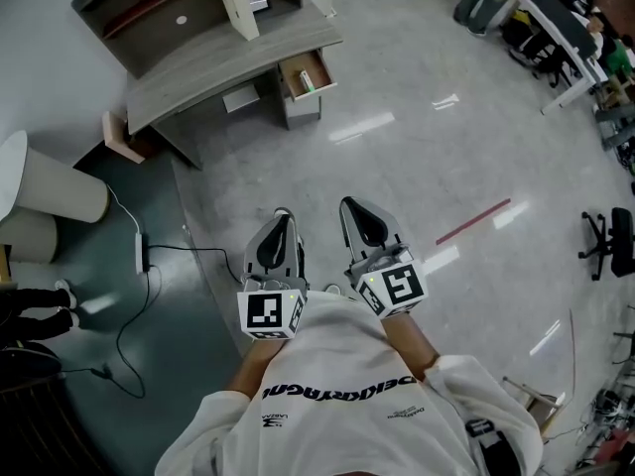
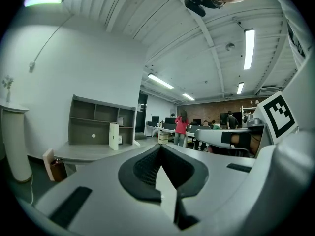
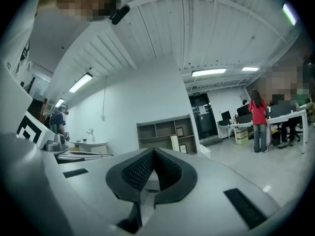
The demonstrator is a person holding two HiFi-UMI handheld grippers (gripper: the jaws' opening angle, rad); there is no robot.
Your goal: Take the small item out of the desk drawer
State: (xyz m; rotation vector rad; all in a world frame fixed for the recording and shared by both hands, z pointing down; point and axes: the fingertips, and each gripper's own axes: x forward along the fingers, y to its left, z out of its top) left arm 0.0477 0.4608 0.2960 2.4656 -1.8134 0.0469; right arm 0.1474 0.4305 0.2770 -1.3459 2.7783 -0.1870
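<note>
A grey desk (image 1: 223, 56) with a shelf unit stands far ahead by the wall. Its drawer (image 1: 319, 67) is pulled open at the desk's right end, and a small green and white item (image 1: 306, 81) lies inside. I hold both grippers close to my chest, well short of the desk. My left gripper (image 1: 283, 214) is shut with nothing in it, and so is my right gripper (image 1: 350, 206). In the left gripper view the jaws (image 2: 160, 147) meet at the tips, with the desk (image 2: 86, 151) low at the left. The right gripper (image 3: 152, 150) points towards the shelf unit (image 3: 165, 131).
White round pedestals (image 1: 62, 194) stand at the left on a dark green mat, with a power strip and cable (image 1: 140, 252) beside them. A red tape line (image 1: 472, 222) marks the grey floor. An office chair (image 1: 607, 242) and office desks (image 1: 556, 23) are at the right. People stand far off.
</note>
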